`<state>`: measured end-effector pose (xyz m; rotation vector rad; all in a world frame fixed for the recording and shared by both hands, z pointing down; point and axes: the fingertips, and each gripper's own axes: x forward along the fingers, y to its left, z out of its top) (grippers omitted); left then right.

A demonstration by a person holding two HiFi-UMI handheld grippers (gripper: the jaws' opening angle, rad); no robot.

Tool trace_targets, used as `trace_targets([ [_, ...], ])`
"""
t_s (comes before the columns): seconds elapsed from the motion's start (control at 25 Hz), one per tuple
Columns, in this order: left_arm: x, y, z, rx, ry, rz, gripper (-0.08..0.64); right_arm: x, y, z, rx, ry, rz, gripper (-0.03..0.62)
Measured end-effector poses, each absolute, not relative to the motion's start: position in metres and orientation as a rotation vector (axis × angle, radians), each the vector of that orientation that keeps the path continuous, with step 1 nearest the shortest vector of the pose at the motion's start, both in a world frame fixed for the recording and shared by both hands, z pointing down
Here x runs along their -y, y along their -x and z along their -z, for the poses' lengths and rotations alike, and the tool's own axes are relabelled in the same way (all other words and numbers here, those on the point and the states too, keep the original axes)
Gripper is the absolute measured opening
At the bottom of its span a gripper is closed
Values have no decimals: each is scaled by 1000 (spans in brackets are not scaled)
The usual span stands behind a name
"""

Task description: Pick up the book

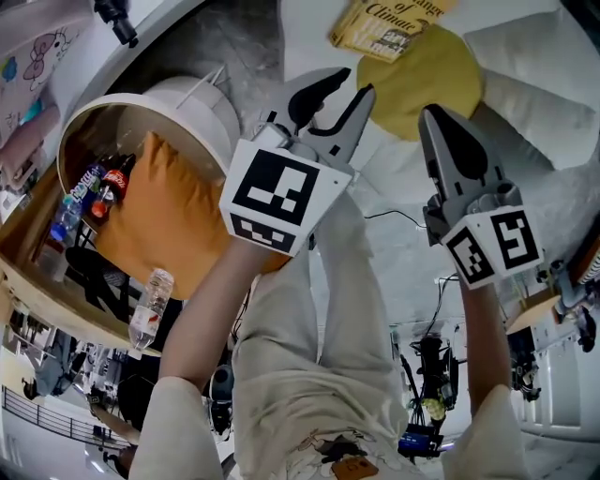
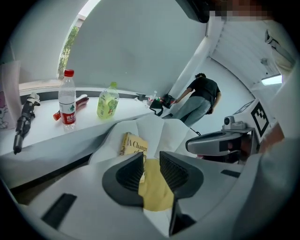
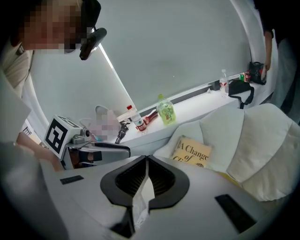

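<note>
White cushions (image 3: 262, 140) bank the far side, w/ a yellow cushion (image 1: 427, 75) in front of them. Book (image 1: 386, 25) lies flat, cover up, across the yellow cushion's far-left edge, partly on white fabric, untouched.

L gripper (image 1: 354, 84): jaws narrowly apart, nothing btwn them, aimed down twd the book but well short of it. R gripper (image 1: 429, 116): jaws together, empty, just beside L.

Step, as I judge it: approach, pre-grasp. Next: R must open. One jaw has to slip under a book edge w/ the other on the cover, then close & lift.
</note>
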<state>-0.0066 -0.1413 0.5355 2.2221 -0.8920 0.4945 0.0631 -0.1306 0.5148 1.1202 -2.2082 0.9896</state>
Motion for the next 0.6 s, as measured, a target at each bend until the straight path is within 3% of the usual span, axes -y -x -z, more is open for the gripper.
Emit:
trace_targets([
  [0.16,148,4,-569,905,-2219,-520,147,136,-66,-545,2200,-1111,-983,34],
  [0.6,161,-12,-640,885,-2244,-522,171,131,-83,-610,2171,-1107,-988,34],
])
